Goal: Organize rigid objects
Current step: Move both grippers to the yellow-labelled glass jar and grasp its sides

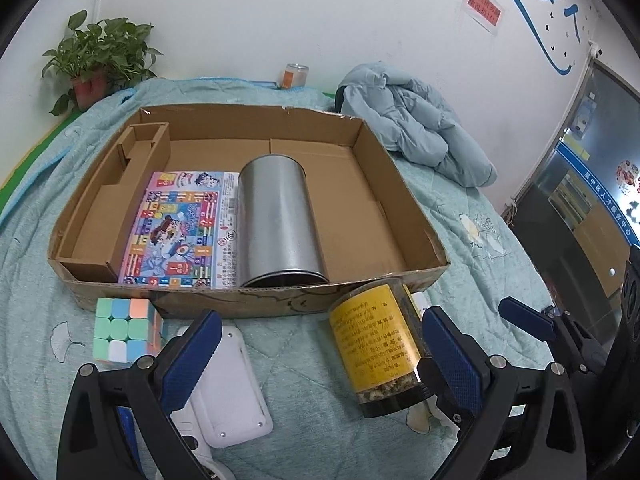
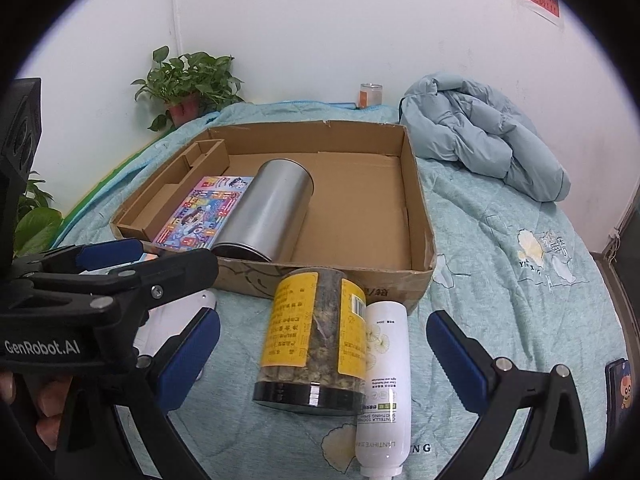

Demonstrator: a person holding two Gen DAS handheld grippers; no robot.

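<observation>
The clear plastic jar with a yellow label and black lid (image 2: 312, 340) lies on the bed just outside the brown cardboard box (image 2: 420, 216), lid toward the cameras, long axis running along the right gripper (image 2: 323, 354). Its spread, empty fingers straddle it; the left gripper (image 1: 320, 354), likewise released, sits alongside.
</observation>
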